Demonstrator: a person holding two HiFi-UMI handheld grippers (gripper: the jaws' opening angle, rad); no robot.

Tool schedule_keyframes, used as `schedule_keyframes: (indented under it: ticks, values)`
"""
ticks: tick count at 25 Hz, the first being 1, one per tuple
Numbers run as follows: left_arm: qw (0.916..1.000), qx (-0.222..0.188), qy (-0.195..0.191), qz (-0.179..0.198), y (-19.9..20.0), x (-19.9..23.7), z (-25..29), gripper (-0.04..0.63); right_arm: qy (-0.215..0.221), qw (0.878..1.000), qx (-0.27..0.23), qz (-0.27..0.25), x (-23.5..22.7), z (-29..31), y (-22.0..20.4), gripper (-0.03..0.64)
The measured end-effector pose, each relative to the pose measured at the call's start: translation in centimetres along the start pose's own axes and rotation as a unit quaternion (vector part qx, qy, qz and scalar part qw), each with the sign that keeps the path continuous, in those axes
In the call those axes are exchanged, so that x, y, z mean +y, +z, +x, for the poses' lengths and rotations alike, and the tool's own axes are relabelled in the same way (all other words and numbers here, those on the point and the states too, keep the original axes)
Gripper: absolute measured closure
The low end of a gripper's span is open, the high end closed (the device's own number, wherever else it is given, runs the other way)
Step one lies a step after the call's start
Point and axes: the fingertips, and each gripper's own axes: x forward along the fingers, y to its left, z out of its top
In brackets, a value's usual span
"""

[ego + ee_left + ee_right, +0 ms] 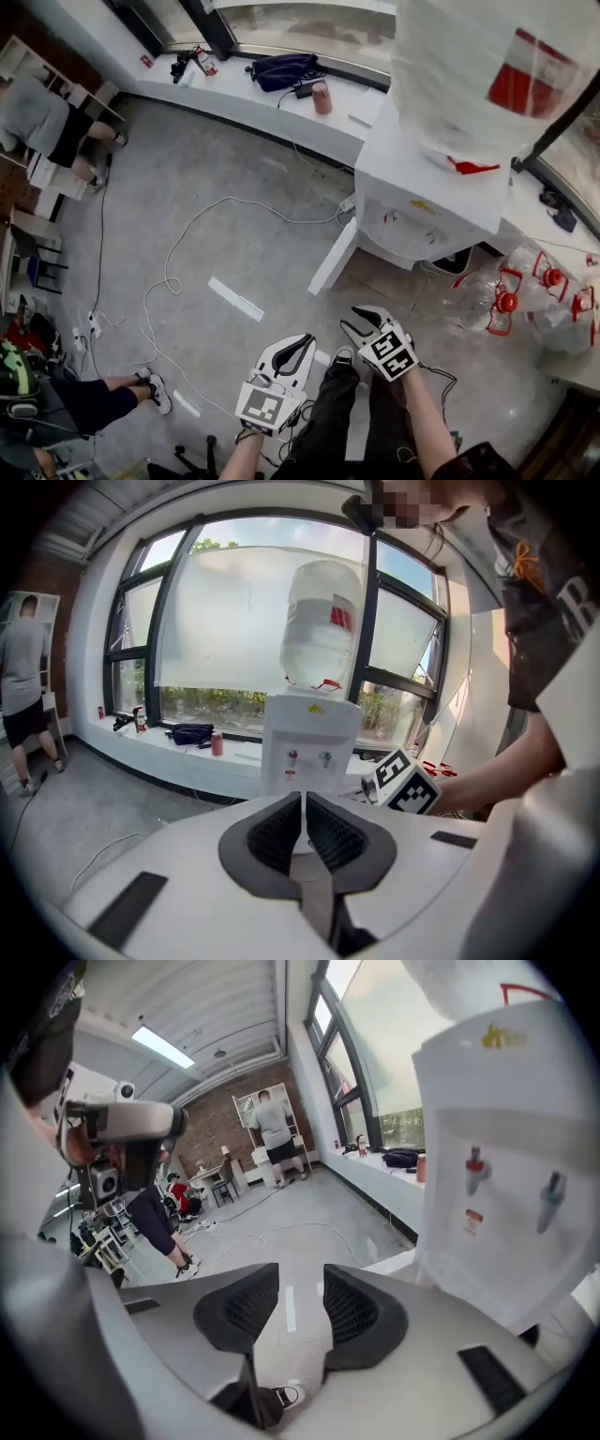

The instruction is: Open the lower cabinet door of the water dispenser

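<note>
The white water dispenser (427, 202) stands at the upper right with a large bottle (469, 66) on top. Its lower cabinet door (334, 257) juts out to the left over the floor, swung open. Both grippers hover near my legs, well short of the dispenser and touching nothing. My left gripper (300, 345) has its jaws together with nothing in them; its own view (304, 799) looks at the dispenser (309, 742) from the front. My right gripper (364, 321) is open and empty, floor showing between its pads (300, 1283), with the dispenser (497, 1194) close on its right.
Empty water bottles (511, 300) lie on the floor right of the dispenser. White cables (187, 244) and a white strip (236, 300) cross the grey floor. A window ledge holds a dark bag (281, 67) and a can (322, 97). People (52, 122) are at the left.
</note>
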Motion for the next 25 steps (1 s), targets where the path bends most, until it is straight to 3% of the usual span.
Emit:
schedule_keyframes:
  ticks: [4, 13, 25]
  values:
    - [0.9994, -0.008, -0.022, 0.027, 3.0, -2.5, -2.3, 0.569, -0.024, 0.999, -0.037, 0.005, 1.3, -6.7, 4.9, 0.468]
    - [0.996, -0.039, -0.068, 0.044, 8.8, -5.6, -7.8, 0.569, -0.081, 0.988, -0.13, 0.021, 5.0, -18.5, 13.7, 0.468]
    - [0.9805, -0.037, -0.162, 0.105, 8.5, -8.9, -11.6, 0.569, -0.134, 0.973, -0.18, 0.05, 11.7, -25.7, 14.7, 0.474]
